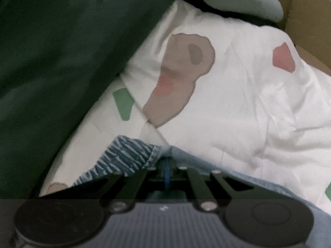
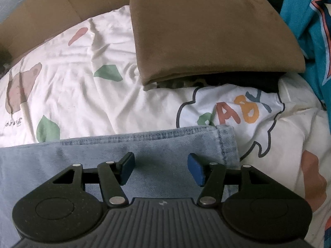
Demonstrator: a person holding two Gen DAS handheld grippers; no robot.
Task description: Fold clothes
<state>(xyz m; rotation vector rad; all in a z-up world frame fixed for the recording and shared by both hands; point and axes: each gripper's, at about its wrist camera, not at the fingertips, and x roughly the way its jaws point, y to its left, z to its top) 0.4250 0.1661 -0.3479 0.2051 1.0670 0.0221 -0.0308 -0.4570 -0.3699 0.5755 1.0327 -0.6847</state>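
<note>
Two tools | left tool [image 1: 166, 165] clamps jeans [image 1: 132, 155] (hem) | right tool [image 2: 161, 168] agape above them

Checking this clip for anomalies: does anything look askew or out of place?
Mostly tidy. The jeans lie flat on the bedsheet, but the corner held by the left gripper is turned back, showing its striped inside. The right gripper hovers open.

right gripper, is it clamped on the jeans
No, the right gripper stands open above the jeans, its blue pads wide apart with no cloth pinched between them.
</note>
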